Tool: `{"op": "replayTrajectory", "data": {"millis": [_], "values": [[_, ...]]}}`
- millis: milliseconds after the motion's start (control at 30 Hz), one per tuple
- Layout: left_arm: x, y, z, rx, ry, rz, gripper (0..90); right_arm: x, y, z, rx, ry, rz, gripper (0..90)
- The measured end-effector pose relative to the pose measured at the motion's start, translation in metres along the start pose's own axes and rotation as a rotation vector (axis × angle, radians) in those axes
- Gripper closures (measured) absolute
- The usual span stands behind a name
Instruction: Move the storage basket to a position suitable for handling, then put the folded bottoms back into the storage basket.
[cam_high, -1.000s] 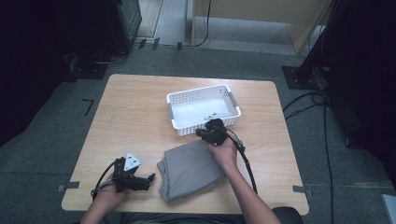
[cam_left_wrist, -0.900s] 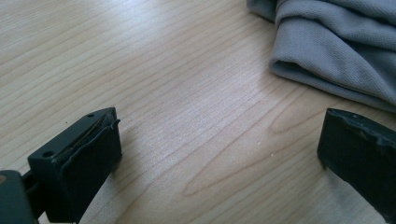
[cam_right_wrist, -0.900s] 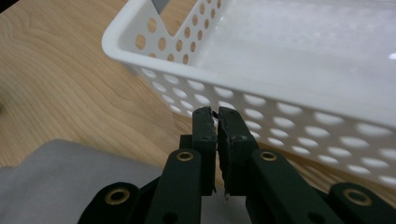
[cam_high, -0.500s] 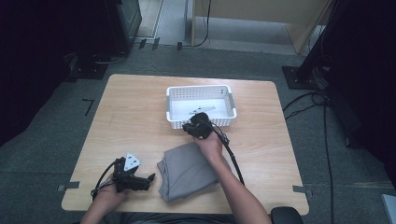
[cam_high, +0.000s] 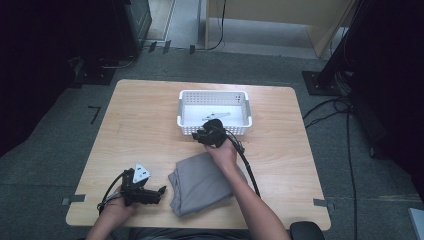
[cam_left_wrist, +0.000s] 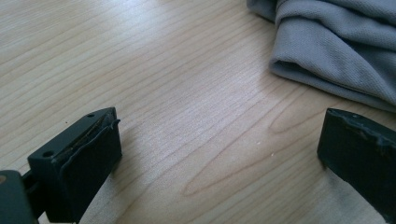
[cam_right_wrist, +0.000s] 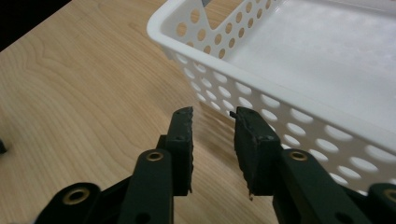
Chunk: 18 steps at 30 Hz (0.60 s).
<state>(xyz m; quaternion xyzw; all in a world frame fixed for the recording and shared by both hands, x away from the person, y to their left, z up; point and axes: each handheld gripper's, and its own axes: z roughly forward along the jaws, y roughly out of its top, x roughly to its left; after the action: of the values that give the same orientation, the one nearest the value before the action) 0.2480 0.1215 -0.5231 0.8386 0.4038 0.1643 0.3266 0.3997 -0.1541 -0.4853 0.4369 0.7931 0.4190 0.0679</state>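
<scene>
Matt wood-grain table (cam_high: 140, 125), glossy perforated white plastic basket (cam_high: 214, 96), soft grey knit cloth (cam_high: 205, 182), possibly jersey

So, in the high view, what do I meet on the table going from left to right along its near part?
Left tongs held in the person's left hand → folded grey cloth → person's right forearm → bare table.
</scene>
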Motion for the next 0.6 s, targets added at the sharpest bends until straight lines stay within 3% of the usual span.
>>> {"op": "replayTrajectory", "data": {"millis": [133, 600], "values": [[0.0, 0.0, 0.0, 0.0, 0.0, 0.0, 0.0, -0.001, -0.004, -0.011, 0.008, 0.008, 0.002, 59.6], [0.0, 0.0, 0.0, -0.002, -0.002, 0.0, 0.0, -0.011, -0.029, -0.054, 0.004, 0.02, 0.015, 51.0]]}}
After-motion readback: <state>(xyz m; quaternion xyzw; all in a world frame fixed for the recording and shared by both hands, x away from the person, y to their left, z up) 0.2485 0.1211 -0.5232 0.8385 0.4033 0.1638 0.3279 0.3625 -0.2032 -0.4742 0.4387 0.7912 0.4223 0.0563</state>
